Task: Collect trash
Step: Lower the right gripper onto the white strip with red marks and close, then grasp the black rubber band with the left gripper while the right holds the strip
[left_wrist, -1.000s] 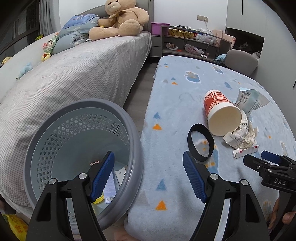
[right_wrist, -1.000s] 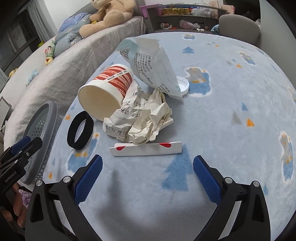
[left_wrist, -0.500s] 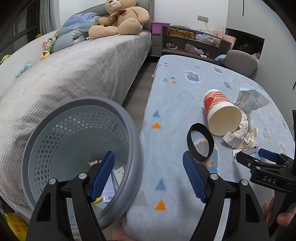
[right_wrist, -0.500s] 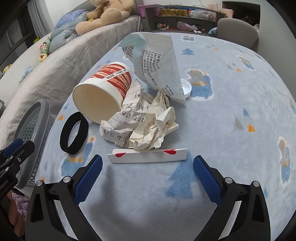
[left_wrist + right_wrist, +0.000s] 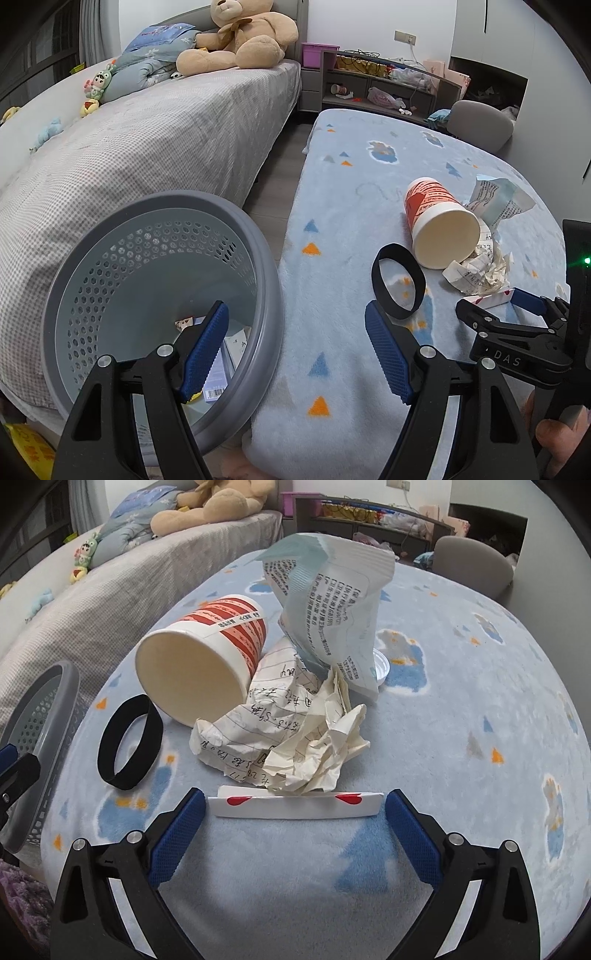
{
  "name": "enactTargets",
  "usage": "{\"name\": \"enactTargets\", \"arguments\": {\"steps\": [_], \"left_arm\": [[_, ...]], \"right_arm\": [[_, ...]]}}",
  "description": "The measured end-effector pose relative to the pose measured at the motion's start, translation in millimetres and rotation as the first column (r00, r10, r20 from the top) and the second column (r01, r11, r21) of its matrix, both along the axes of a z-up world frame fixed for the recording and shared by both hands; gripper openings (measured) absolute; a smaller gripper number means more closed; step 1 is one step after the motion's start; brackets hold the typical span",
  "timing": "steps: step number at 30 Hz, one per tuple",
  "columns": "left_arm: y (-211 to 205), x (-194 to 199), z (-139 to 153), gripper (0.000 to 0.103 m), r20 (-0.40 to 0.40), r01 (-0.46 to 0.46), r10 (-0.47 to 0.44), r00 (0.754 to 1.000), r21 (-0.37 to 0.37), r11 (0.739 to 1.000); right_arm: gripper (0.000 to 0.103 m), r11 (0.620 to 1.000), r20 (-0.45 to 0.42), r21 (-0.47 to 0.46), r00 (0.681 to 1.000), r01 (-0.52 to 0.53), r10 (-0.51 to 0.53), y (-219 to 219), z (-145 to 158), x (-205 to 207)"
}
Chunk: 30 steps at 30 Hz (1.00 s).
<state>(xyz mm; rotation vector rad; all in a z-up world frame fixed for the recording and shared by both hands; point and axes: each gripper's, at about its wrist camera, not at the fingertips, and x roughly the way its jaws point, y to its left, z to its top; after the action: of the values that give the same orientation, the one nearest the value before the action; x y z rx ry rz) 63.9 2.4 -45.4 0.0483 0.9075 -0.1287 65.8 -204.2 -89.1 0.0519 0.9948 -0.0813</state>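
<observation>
Right wrist view: the right gripper fingers are closing around the white box, not touching yet. Left gripper, fingers open and empty, waits by the basket at nine o'clock, ready for trash.

Fleecy blanket, paper trash, plastic basket.
Cup: matt paperboard w/ smooth rim. Crumpled lined paper, rough creases. Band: matt black. Basket perforated, semi-gloss grey.
</observation>
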Motion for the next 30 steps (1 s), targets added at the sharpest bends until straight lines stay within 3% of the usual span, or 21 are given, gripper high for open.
{"name": "enactTargets", "arguments": {"steps": [13,17,22,30], "left_arm": [[-14,-6,2,0.073,-0.006,0.036,-0.036,0.999,0.011,0.999],[-26,-5,1,0.073,-0.027,0.063,-0.063,0.998,-0.019,0.998],[-47,2,-7,0.073,-0.057,0.081,-0.083,0.995,-0.036,0.996],[-71,27,-33,0.073,-0.115,0.07,-0.07,0.991,-0.001,0.998]], "right_arm": [[0.085,0.997,0.035,0.063,0.998,-0.045,0.043,-12,15,-28],[0.085,0.997,0.043,0.072,0.998,-0.037,0.034,-24,22,-40],[0.085,0.996,0.056,0.086,0.998,-0.022,0.017,-38,27,-52],[0.085,0.991,0.063,0.13,0.998,-0.01,0.001,-53,26,-59]]}}
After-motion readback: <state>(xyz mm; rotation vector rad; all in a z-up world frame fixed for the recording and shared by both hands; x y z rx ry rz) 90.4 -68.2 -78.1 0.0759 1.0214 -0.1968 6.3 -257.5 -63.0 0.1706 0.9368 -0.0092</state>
